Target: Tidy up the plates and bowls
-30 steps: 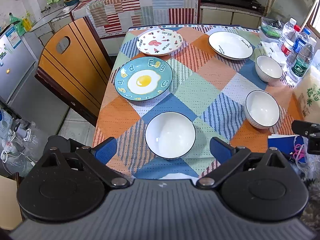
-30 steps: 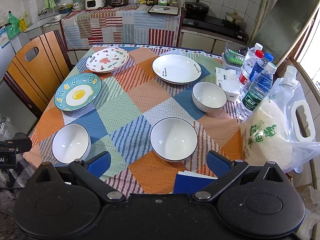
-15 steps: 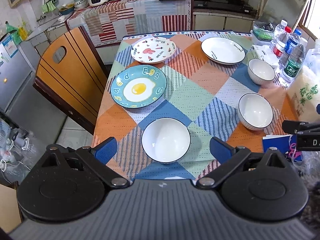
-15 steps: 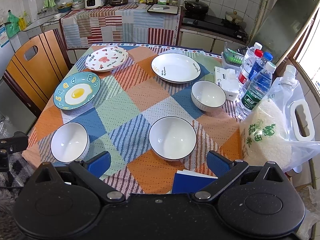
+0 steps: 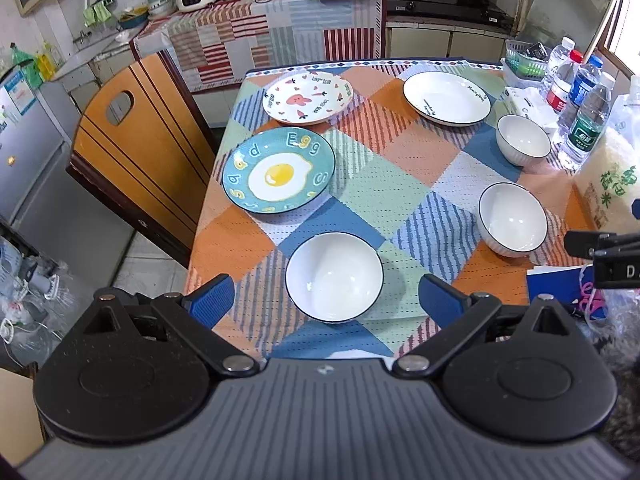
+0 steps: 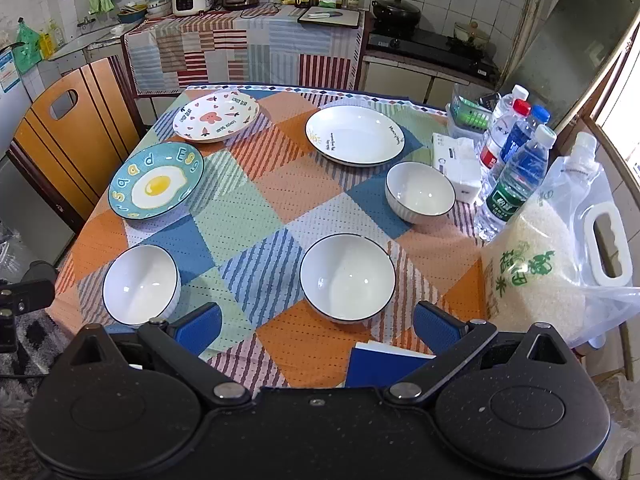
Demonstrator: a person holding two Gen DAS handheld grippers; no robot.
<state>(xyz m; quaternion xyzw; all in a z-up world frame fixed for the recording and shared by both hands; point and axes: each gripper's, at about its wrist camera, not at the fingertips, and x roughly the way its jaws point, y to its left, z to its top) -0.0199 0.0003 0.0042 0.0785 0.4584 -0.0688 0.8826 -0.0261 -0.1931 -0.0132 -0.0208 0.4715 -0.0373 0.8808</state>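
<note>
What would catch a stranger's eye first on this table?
Probably the teal fried-egg plate at the table's left edge, bright against the patchwork tablecloth. Behind it sits a cartoon-printed plate; three white bowls lie apart, the nearest bowl just ahead of the open right gripper. A big rice bag fills the right side.

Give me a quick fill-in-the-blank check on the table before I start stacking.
1. The table holds ____ white bowls.
2. The blue plate shows a fried ____.
3. The left gripper and right gripper are both ____.
4. The bowl nearest the water bottles is the ____ one from the grippers.

Missing words: three; egg; open; farthest
</note>
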